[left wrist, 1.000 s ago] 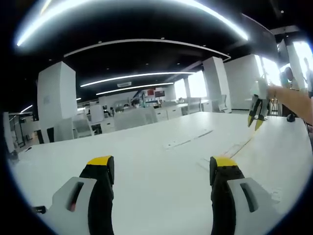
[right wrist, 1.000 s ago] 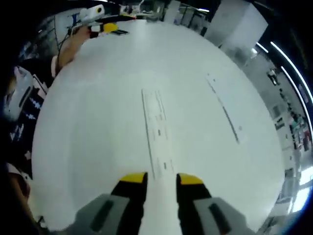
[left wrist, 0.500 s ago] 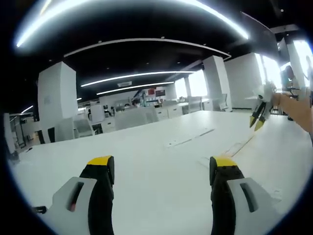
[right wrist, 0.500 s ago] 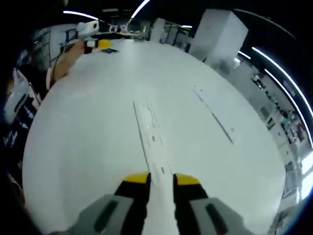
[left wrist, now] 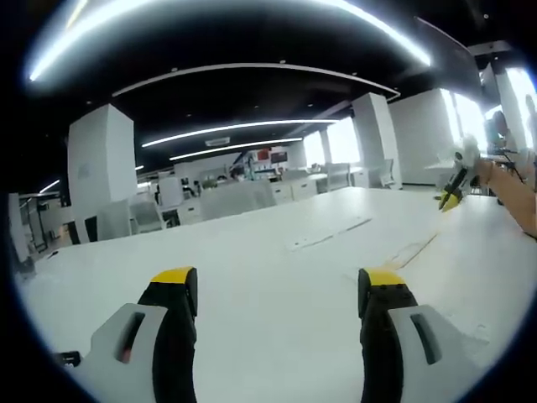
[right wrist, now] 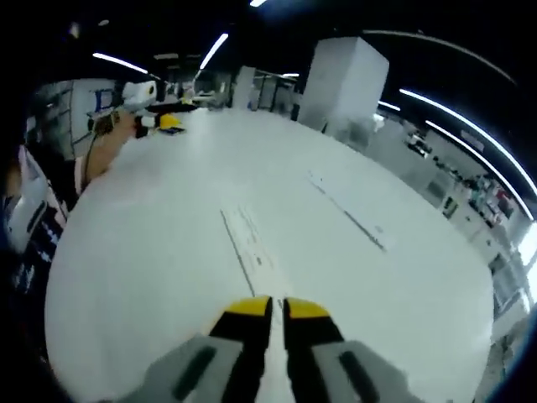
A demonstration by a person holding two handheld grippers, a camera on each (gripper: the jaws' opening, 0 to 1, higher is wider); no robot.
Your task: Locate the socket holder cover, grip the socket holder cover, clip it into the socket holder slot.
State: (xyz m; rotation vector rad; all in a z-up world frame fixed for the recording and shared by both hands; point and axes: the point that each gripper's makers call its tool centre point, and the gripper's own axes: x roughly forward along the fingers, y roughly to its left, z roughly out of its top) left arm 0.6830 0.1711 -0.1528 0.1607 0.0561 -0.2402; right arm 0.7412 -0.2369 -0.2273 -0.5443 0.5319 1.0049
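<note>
Here the right claw [right wrist: 277,304] is pinched on the near end of the long white socket holder cover [right wrist: 246,243] lying on the white bench [right wrist: 168,227], while the left claw [left wrist: 277,281] sits wide apart.

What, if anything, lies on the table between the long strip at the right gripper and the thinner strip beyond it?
Nothing visible does. Only bare white table separates the near strip, which runs up to the nearly closed jaws of the right gripper, from the thinner strip.
</note>
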